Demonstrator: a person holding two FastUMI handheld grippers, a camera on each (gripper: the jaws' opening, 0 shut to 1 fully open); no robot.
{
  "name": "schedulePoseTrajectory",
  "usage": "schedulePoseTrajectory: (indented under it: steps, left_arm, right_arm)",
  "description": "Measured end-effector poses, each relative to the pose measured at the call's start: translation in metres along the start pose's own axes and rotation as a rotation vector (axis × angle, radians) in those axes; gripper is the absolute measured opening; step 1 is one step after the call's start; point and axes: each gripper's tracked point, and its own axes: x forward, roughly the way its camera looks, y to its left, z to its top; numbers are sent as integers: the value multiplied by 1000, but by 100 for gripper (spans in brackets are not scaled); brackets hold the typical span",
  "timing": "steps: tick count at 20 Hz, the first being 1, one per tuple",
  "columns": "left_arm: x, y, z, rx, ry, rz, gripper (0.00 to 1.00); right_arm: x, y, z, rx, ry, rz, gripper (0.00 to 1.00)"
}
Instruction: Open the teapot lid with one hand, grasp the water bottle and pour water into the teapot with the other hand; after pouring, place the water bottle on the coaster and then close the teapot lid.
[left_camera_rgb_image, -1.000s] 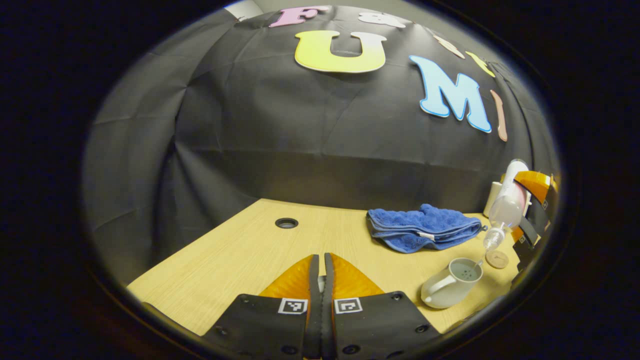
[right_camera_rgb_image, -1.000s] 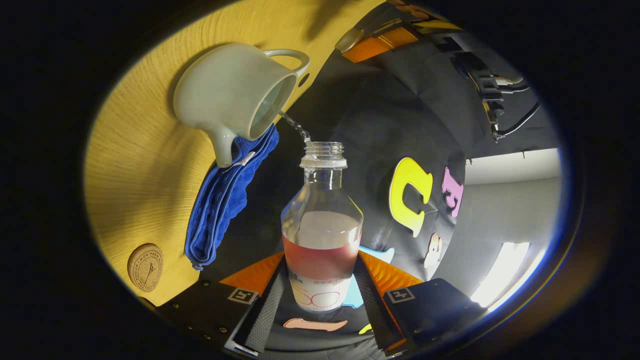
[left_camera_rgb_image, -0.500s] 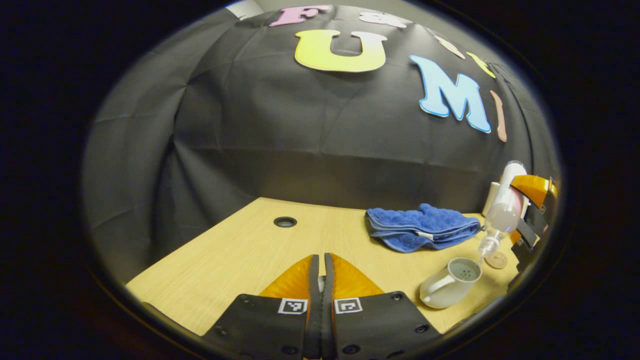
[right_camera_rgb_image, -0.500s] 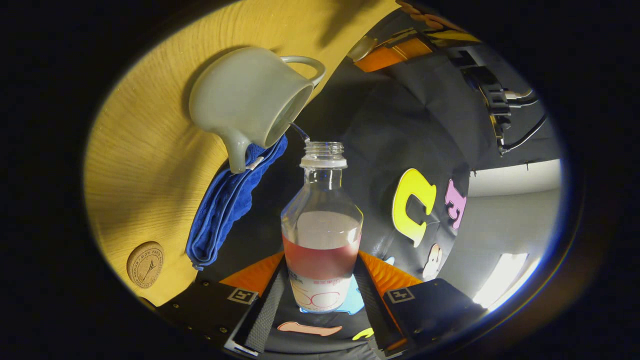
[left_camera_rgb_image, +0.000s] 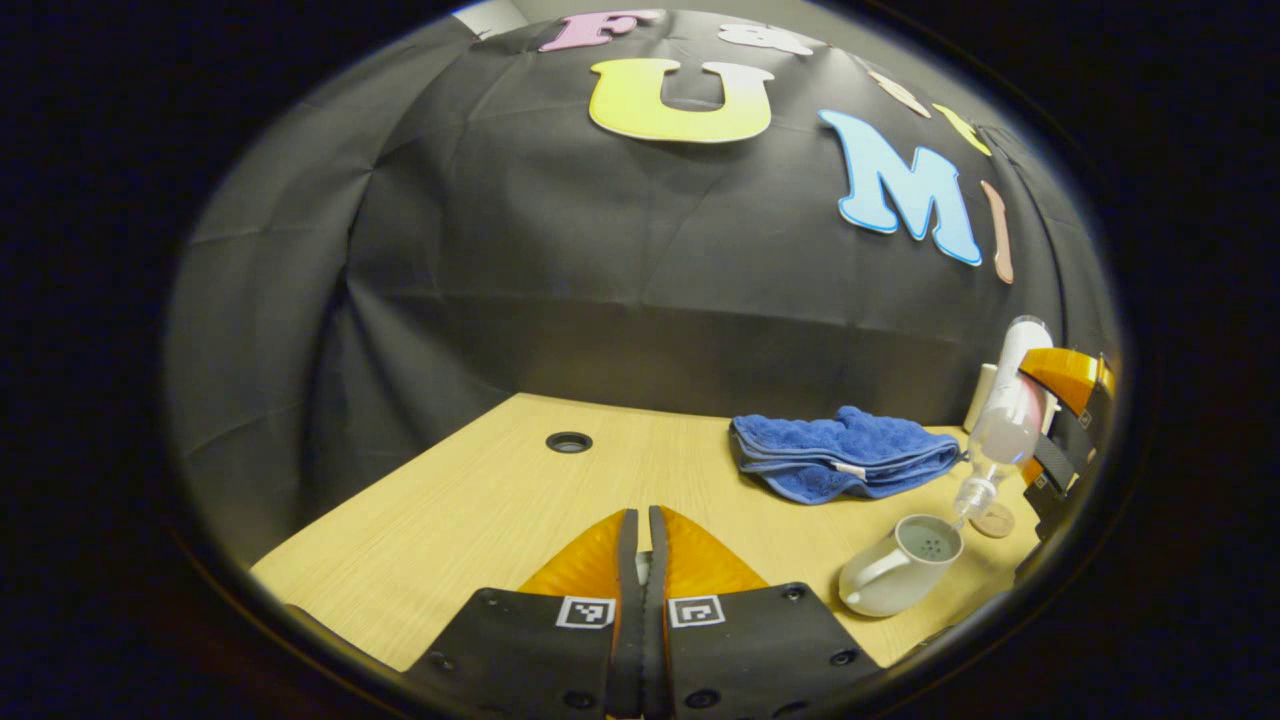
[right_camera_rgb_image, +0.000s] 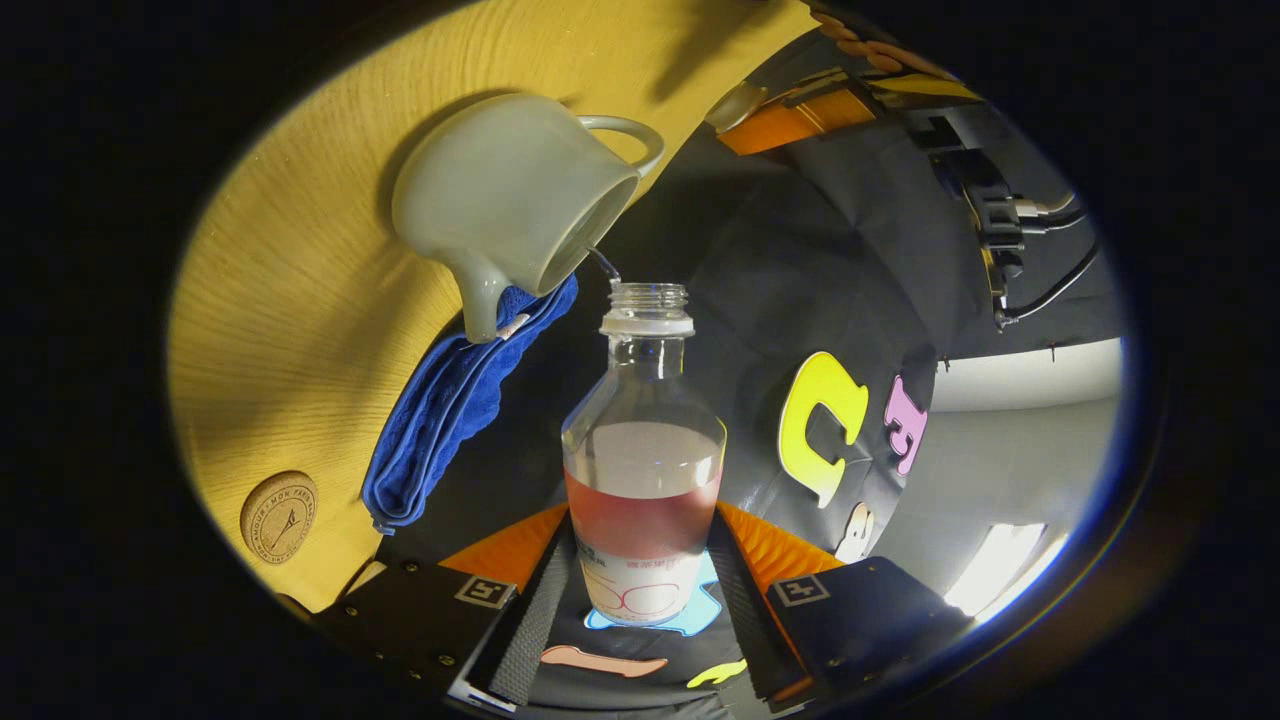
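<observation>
The clear water bottle (right_camera_rgb_image: 645, 440) is tipped mouth-down, with my right gripper (right_camera_rgb_image: 645, 525) shut on its labelled lower body. A thin stream runs from its mouth into the open white teapot (right_camera_rgb_image: 510, 200), which stands on the wooden table (right_camera_rgb_image: 290, 300). The left gripper view has the teapot (left_camera_rgb_image: 900, 578) at the right, with the bottle (left_camera_rgb_image: 1000, 425) and the right gripper (left_camera_rgb_image: 1060, 400) above it. My left gripper (left_camera_rgb_image: 641, 560) is shut, held apart over the table. The right gripper view shows it holding the pale lid (right_camera_rgb_image: 735, 103). A round cork coaster (left_camera_rgb_image: 993, 519) lies just behind the teapot.
A folded blue cloth (left_camera_rgb_image: 845, 465) lies behind the teapot near the back wall. The table has a round cable hole (left_camera_rgb_image: 568, 441) at the far left. A white object (left_camera_rgb_image: 985, 395) stands behind the bottle. Cables (right_camera_rgb_image: 1010, 240) hang by the booth wall.
The bottle's mouth has come closer to the teapot's rim and the stream has become shorter and thinner. The left gripper has hardly moved.
</observation>
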Motion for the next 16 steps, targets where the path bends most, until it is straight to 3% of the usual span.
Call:
schedulePoseTrajectory:
  steps: [16]
  left_arm:
    - [1,-1,-4,-5,7,-11,5]
  right_arm:
    - [5,-9,1,-59,-45,-21,78]
